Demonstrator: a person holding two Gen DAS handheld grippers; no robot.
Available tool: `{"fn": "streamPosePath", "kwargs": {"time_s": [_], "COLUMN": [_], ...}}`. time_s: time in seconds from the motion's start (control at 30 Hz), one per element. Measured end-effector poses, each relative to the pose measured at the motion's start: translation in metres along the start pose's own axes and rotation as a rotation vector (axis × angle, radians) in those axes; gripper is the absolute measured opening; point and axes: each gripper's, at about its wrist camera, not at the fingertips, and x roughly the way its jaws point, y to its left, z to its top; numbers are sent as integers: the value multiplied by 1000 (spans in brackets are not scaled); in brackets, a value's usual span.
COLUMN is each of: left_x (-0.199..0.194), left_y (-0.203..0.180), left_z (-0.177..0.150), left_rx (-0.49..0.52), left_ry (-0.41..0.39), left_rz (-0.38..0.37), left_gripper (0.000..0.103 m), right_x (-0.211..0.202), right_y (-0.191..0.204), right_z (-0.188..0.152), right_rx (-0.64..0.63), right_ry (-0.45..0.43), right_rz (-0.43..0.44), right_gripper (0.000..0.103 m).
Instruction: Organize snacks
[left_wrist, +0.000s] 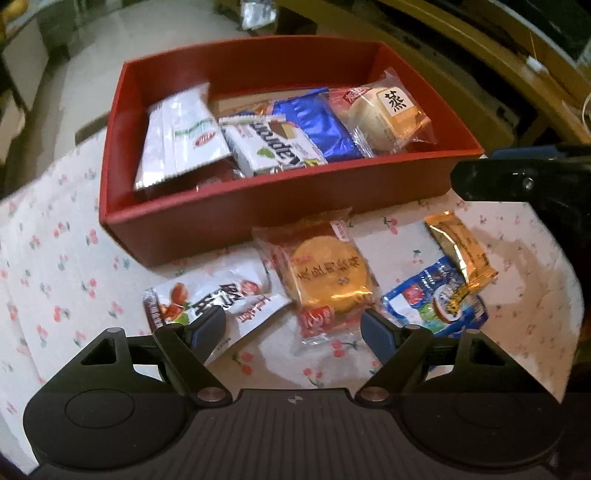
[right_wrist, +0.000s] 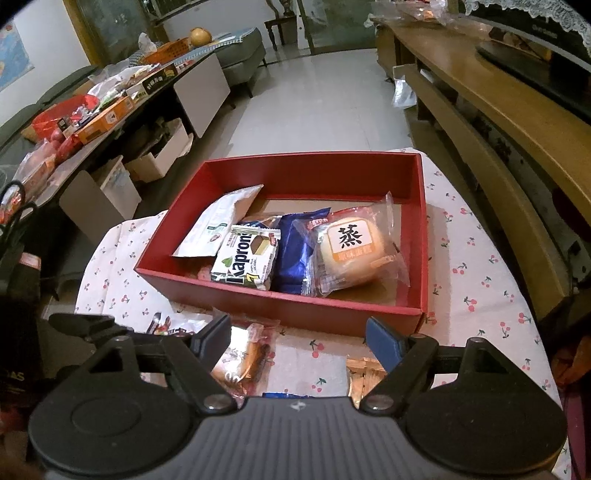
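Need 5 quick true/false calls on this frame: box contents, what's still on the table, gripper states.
1. The red box already holds several snacks. True.
2. The steamed cake lies on the tablecloth. False: it is inside the box.
3. The round orange pastry lies outside the box. True.
4. The left gripper is shut on a snack. False: open, holding nothing.
5. The right gripper holds the wafer pack. False: it is open and the pack lies in the box.
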Motion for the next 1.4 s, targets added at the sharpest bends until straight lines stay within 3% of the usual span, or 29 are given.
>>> {"fn": "streamPosePath", "kwargs": {"time_s": [0.17, 0.43, 0.63, 0.83, 0.93, 1.17, 1.3, 1.4], "left_x": [-11, 15, 23, 18, 24, 20, 14, 10], "left_y": [14, 30, 33, 42, 43, 35, 19, 13], "left_z": [11, 27, 33, 32, 30, 12, -10, -17], "left_rx": [-13, 28, 49, 15, 16, 6, 60, 46], "left_ry": [-43, 26, 33, 28, 48, 80, 106, 101], "left_rz": [-23, -49, -97, -90, -81, -113, -78, -52], "left_gripper": [87, 88, 91, 91, 97, 97, 97, 97], "right_x": [3, 14, 24, 20, 20, 20, 19, 23], "right_y": [-1, 6, 10, 7, 5, 8, 11, 13], "right_z": [0, -2, -4, -4, -4, -3, -4, -6], "right_rx": [4, -10, -24, -11, -1, -11, -19, -21], "right_ry": [10, 41, 74, 66, 68, 70, 73, 90], "right_rz": [-3, 2, 3, 13, 13, 24, 30, 35], "right_gripper": [93, 93, 93, 93, 93, 93, 93, 93]}}
